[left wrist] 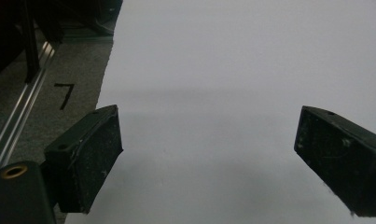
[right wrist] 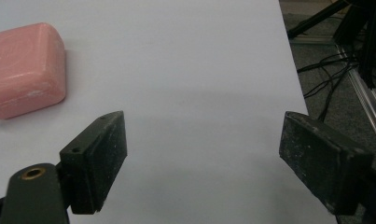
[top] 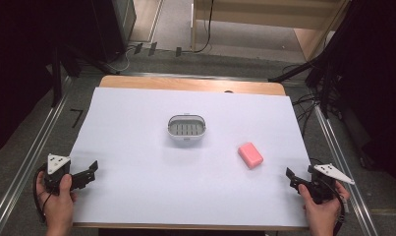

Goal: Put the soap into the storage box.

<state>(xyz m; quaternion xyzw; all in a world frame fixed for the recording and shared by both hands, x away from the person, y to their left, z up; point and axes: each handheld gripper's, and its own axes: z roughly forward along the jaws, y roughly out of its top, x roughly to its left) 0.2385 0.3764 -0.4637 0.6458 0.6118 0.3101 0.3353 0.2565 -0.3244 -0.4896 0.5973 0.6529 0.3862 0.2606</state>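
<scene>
The surface (top: 136,206) carries a white sheet with a wooden edge exposed at the far side. Grey carpeted floor (top: 33,142) surrounds it, marked with a black "7" (top: 76,117). Metal rails (top: 18,177) run alongside. Black cables (top: 308,105) lie at the right.

Bare white sheet (top: 136,162) lies open between the pink soap (top: 250,155) and soap dish (top: 186,127), which stand apart.

One sign can be read: a black numeral "7" (top: 76,117) marked on the grey floor (top: 48,147) beside the left edge of the table, between that edge and the metal rail (top: 23,169). The left gripper view shows the same "7" (left wrist: 64,95) on the floor, just off the white sheet's left edge. The pink soap's face bears no mark that can be made out.
</scene>
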